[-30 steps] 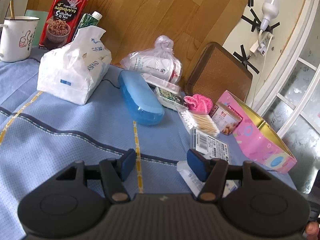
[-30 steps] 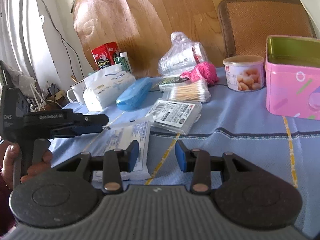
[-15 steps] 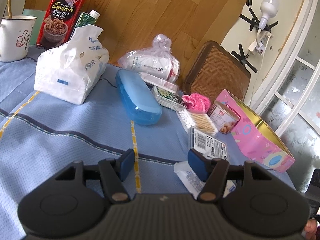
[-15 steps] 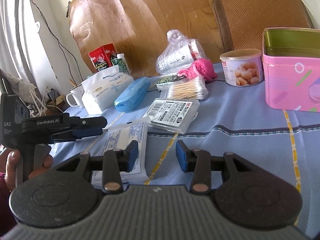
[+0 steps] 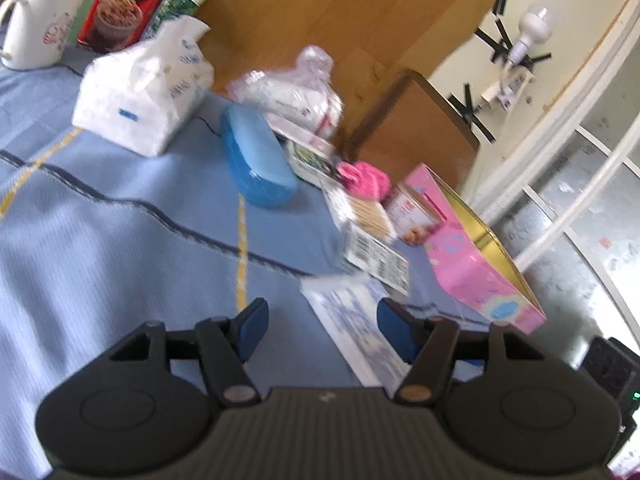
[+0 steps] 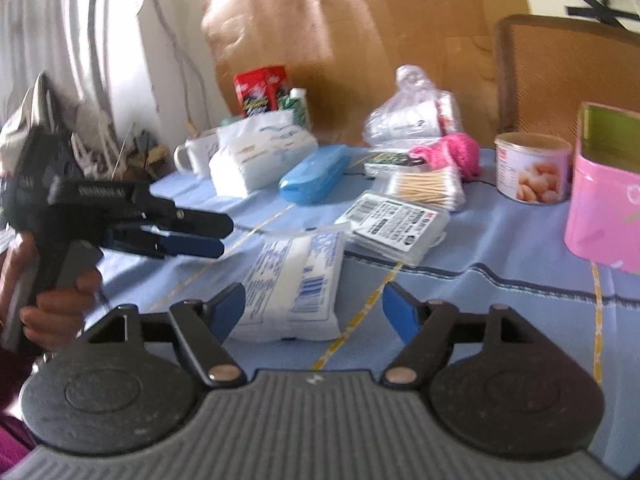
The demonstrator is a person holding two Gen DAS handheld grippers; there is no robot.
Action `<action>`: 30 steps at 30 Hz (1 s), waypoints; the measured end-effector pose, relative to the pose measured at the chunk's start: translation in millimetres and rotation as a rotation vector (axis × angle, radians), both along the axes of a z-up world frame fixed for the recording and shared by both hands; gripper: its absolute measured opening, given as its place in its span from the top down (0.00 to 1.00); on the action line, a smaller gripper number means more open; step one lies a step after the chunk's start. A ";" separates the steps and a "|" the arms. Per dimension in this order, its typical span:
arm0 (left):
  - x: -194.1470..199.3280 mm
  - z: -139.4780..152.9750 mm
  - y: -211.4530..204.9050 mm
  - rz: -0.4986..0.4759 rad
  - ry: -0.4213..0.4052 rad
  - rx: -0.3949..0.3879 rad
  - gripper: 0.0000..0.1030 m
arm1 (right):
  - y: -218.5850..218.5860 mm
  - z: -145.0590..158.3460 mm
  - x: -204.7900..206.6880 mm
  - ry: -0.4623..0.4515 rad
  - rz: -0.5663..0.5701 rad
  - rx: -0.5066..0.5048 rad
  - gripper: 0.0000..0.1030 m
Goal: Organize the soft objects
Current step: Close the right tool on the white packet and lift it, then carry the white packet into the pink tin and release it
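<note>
A flat white soft pack with blue print lies on the blue tablecloth just ahead of my right gripper, which is open and empty. The pack also shows in the left wrist view, partly between the fingers of my open, empty left gripper. The left gripper is seen from the side in the right wrist view. A pink fluffy cloth and a white tissue pack lie farther back. A pink tin stands open at the right.
On the table are a blue case, a cotton-swab pack, a barcoded flat box, a round can, a clear bag of white items, a white mug and a red box. A chair back stands behind.
My right gripper has opened wider and moved closer to the white pack. My left gripper has shifted right, bringing the pack between its fingers.
</note>
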State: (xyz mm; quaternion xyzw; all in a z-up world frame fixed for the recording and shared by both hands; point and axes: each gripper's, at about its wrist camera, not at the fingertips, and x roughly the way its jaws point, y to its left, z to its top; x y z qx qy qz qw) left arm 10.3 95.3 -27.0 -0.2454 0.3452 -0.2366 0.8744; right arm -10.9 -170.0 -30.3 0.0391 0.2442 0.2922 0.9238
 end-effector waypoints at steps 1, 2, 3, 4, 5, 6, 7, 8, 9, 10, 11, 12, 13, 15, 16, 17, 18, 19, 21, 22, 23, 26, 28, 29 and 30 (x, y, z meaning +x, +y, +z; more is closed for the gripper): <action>-1.1 1.2 -3.5 -0.019 0.005 -0.002 0.40 | 2.7 -0.1 -0.2 -0.003 0.012 -0.018 0.23; -2.3 2.2 -7.5 -0.033 0.006 -0.002 0.40 | 5.5 -0.4 -0.6 -0.005 0.020 -0.033 0.22; -2.1 3.3 -12.0 -0.050 0.008 0.001 0.40 | 8.4 -0.9 -0.3 -0.008 0.032 -0.052 0.22; -0.6 4.3 -17.8 -0.068 0.012 0.005 0.40 | 11.1 -1.5 -0.3 -0.010 0.040 -0.069 0.22; 0.9 4.3 -23.6 -0.082 0.016 0.008 0.40 | 14.0 -2.2 0.8 -0.012 0.048 -0.086 0.22; 3.8 3.4 -30.3 -0.100 0.025 0.009 0.43 | 16.9 -2.7 2.2 -0.011 0.055 -0.098 0.22; 6.4 1.7 -36.0 -0.115 0.036 0.009 0.44 | 19.7 -3.3 3.9 -0.007 0.061 -0.110 0.22; 10.2 -1.0 -43.7 -0.131 0.053 0.018 0.45 | 22.4 -4.6 5.8 -0.004 0.069 -0.121 0.22; 12.7 -4.0 -49.9 -0.140 0.057 0.032 0.50 | 25.8 -6.4 7.7 0.002 0.078 -0.132 0.23; 12.7 -4.2 -55.1 -0.147 0.037 0.045 0.51 | 27.8 -8.6 7.9 0.008 0.090 -0.135 0.24; 12.5 -2.6 -60.9 -0.145 0.029 0.075 0.51 | 30.6 -9.3 5.9 -0.010 0.083 -0.146 0.27; 12.2 1.0 -67.0 -0.144 0.023 0.113 0.51 | 33.6 -9.3 3.1 -0.032 0.073 -0.170 0.29; 11.6 5.6 -72.4 -0.146 0.008 0.146 0.51 | 34.1 -9.0 0.3 -0.052 0.065 -0.184 0.33; 12.3 17.2 -79.2 -0.160 -0.028 0.159 0.51 | 27.5 -4.2 -5.9 -0.107 0.031 -0.170 0.39; 14.6 23.9 -83.0 -0.166 -0.047 0.152 0.51 | 22.7 -0.8 -7.8 -0.129 0.011 -0.157 0.40; 17.7 31.5 -88.6 -0.177 -0.069 0.147 0.51 | 15.9 3.7 -9.3 -0.155 -0.013 -0.138 0.41; 20.9 39.2 -96.0 -0.189 -0.094 0.145 0.51 | 9.0 7.9 -9.7 -0.173 -0.041 -0.119 0.41; 25.6 47.9 -105.5 -0.206 -0.122 0.145 0.51 | 0.9 12.7 -9.8 -0.193 -0.077 -0.101 0.41; 34.2 63.0 -126.1 -0.238 -0.165 0.148 0.51 | -14.6 21.2 -10.9 -0.242 -0.142 -0.084 0.41; 39.4 70.5 -138.6 -0.257 -0.188 0.153 0.51 | -21.5 25.1 -11.5 -0.267 -0.175 -0.084 0.41; 45.0 78.0 -153.5 -0.281 -0.218 0.161 0.51 | -30.0 29.1 -11.4 -0.292 -0.212 -0.089 0.41; 62.8 94.0 -198.9 -0.350 -0.292 0.187 0.51 | -58.4 39.6 -6.2 -0.333 -0.324 -0.095 0.41; 76.0 99.5 -230.1 -0.390 -0.322 0.198 0.51 | -81.5 44.5 0.4 -0.335 -0.393 -0.082 0.41; 81.7 100.5 -243.2 -0.412 -0.327 0.197 0.51 | -93.0 45.7 4.3 -0.334 -0.428 -0.076 0.41; 88.1 100.5 -258.4 -0.435 -0.327 0.192 0.51 | -104.9 46.2 8.3 -0.333 -0.469 -0.078 0.41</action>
